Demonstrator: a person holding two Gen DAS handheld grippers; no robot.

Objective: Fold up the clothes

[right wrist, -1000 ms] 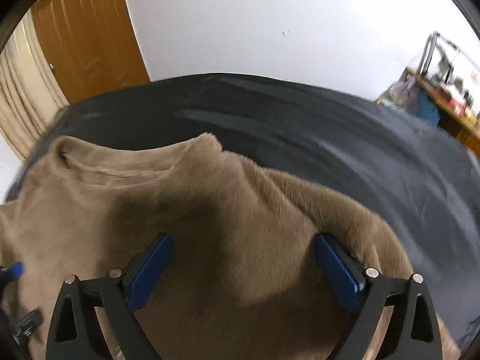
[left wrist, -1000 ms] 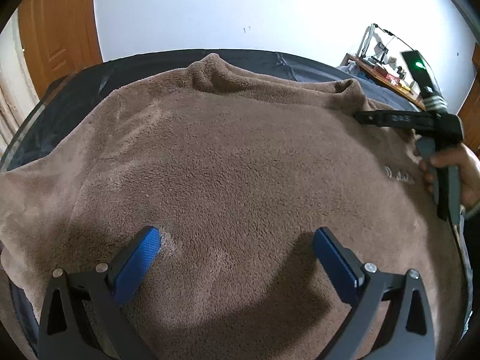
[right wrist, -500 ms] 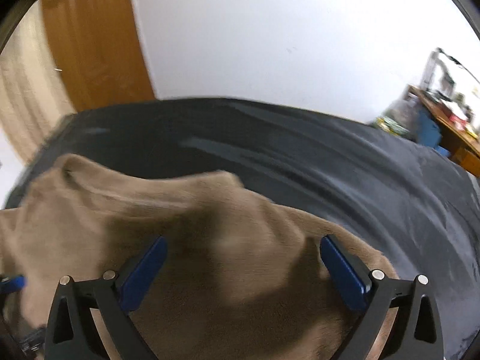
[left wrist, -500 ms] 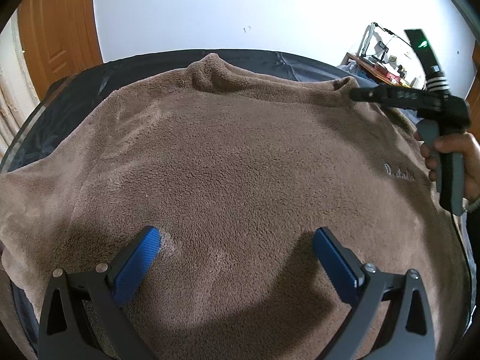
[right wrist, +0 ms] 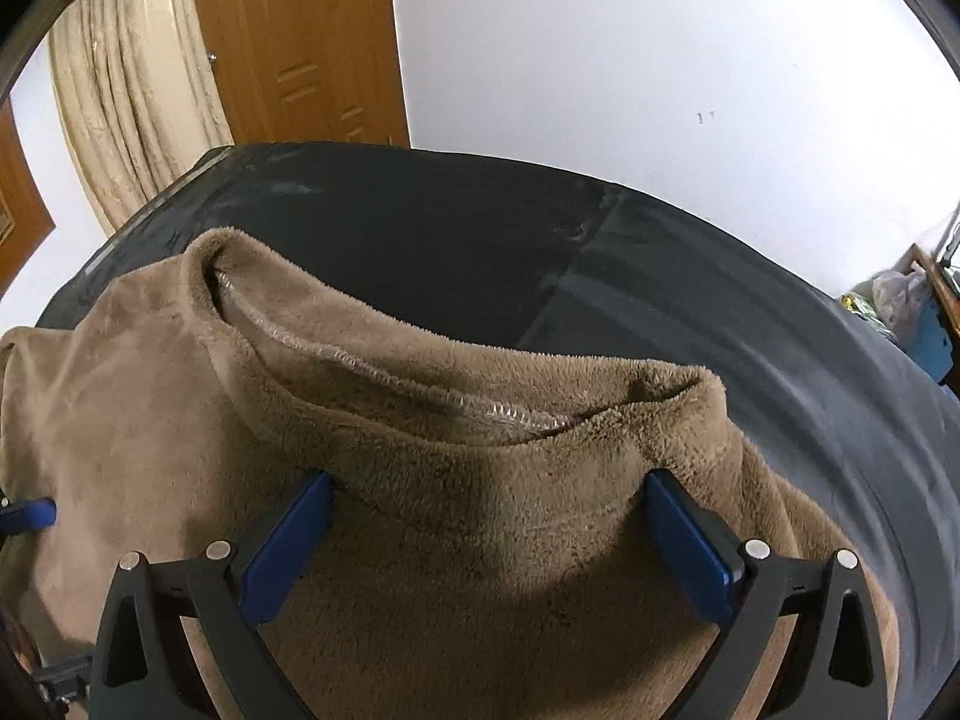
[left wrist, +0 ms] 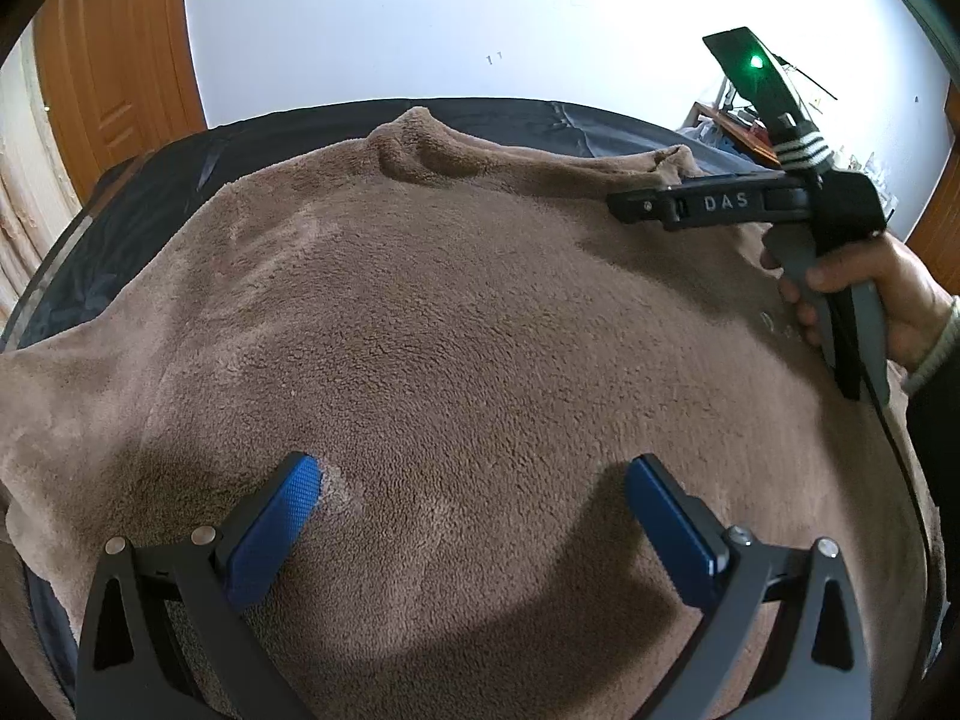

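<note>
A brown fleece sweater [left wrist: 468,324] lies spread flat, front side up, on a dark sheet [left wrist: 150,192] that covers the work surface – the collar [left wrist: 420,144] at the far edge, the body filling the near and middle ground. The left gripper [left wrist: 471,510] hovers low over the near part of the sweater; its blue-padded fingers [left wrist: 276,531] stand wide apart with only fleece showing between them, nothing pinched. At the far right the right gripper [right wrist: 489,540] reaches toward the right end of the collar – in the left wrist view its black body, marked "DAS", is seen from the side, with a hand [left wrist: 870,288] wrapped around the grey handle. In the right wrist view its two blue pads [right wrist: 690,546] are likewise spread wide, straddling the fleece just below the collar opening [right wrist: 456,384], where a line of pale stitching runs along the inner seam; whether the pads touch the fabric cannot be told. Small pale lettering [left wrist: 777,327] shows on the sweater's right chest, partly hidden by the hand. No containers are in view. Background: a white wall [left wrist: 480,18], a wooden door [right wrist: 300,42] and a beige curtain [right wrist: 126,90] at far left, a cluttered desk [left wrist: 738,126] at far right
</note>
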